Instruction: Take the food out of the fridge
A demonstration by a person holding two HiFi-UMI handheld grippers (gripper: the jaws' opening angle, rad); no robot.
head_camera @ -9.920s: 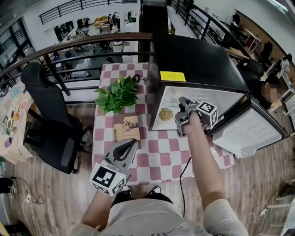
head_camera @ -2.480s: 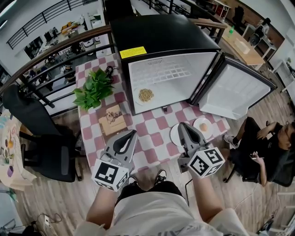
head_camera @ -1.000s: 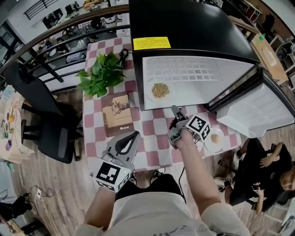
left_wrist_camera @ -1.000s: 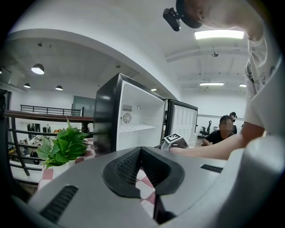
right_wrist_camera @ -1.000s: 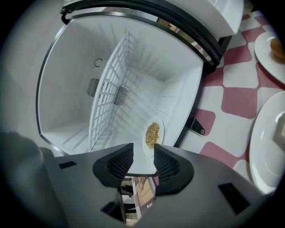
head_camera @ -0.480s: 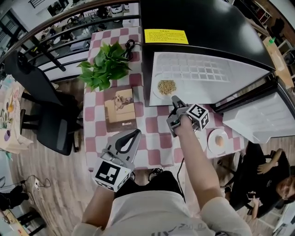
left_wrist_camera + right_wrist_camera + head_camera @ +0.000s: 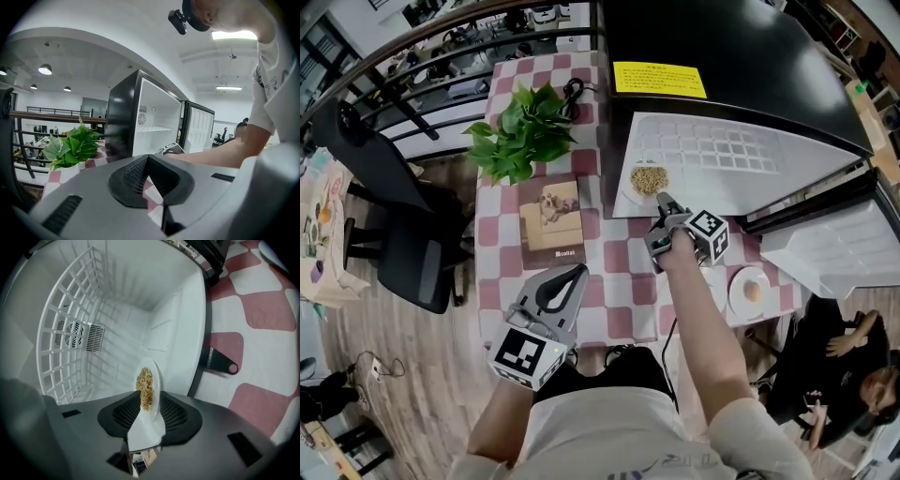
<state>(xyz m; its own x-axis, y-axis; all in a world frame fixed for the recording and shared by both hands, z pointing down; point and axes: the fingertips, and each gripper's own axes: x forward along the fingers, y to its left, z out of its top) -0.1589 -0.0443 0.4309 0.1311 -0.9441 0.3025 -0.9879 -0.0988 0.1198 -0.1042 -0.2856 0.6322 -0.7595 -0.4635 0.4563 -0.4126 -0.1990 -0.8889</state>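
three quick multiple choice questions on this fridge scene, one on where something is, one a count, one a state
1. Where is the plate of grains?
A. inside the fridge, on its floor
B. on the book
C. on the office chair

2. How many plates show in the head view?
A. one
B. two
C. four

3. How is the left claw?
A. clamped on the plant
B. wide open round the book
C. shut, with nothing in it

Answers:
1 A: the plate of grains lies within the white inside of the open fridge.
2 B: besides that one, the other plate sits on the checked cloth near the fridge door, with a small round piece of food on it.
3 C: in the left gripper view, the left claw has its pads meeting, with only the cloth seen beyond them.
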